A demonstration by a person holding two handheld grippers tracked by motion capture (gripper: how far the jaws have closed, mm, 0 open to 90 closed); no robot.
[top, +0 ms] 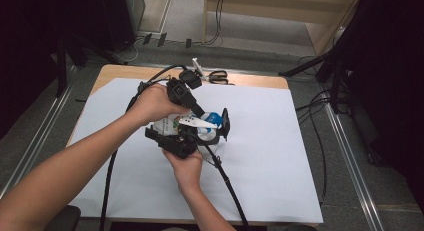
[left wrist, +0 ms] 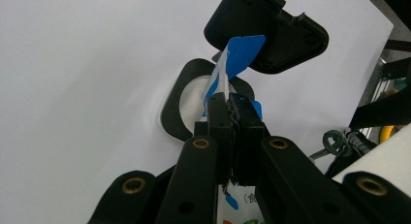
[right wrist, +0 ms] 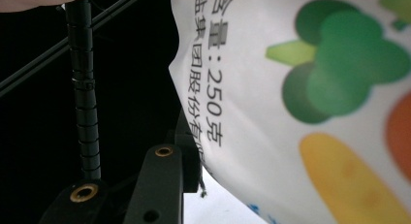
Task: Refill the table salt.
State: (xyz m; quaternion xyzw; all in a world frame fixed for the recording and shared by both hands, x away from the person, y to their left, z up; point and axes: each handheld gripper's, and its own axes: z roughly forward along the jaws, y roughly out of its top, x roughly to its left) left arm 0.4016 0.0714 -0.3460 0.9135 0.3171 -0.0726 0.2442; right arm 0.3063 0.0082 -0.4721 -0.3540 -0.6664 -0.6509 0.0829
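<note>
**Pouch pinched at the top, held at the body**

High view, centre of the frame: both hands meet over the white sheet [top: 280, 156] on the counter [top: 120, 71], a printed pouch [top: 167, 124] between them. The left hand-held gripper [left wrist: 231, 110] has its jaws clamped tight on the pouch's blue-and-white top edge [left wrist: 240, 52], which stands up past the fingertips toward the upper middle of the left gripper view. The right hand-held gripper [top: 220, 125] sits just below centre, jaws partly apart around the pouch body; its own view has the printed side pressed close at right, one jaw beside it.

Risk, as I judge it: pulling the hands apart could slip the thin edge out of the left grip, or tear it unevenly and spill the contents. Scissors [top: 218, 77] lie at the counter's far edge.
</note>
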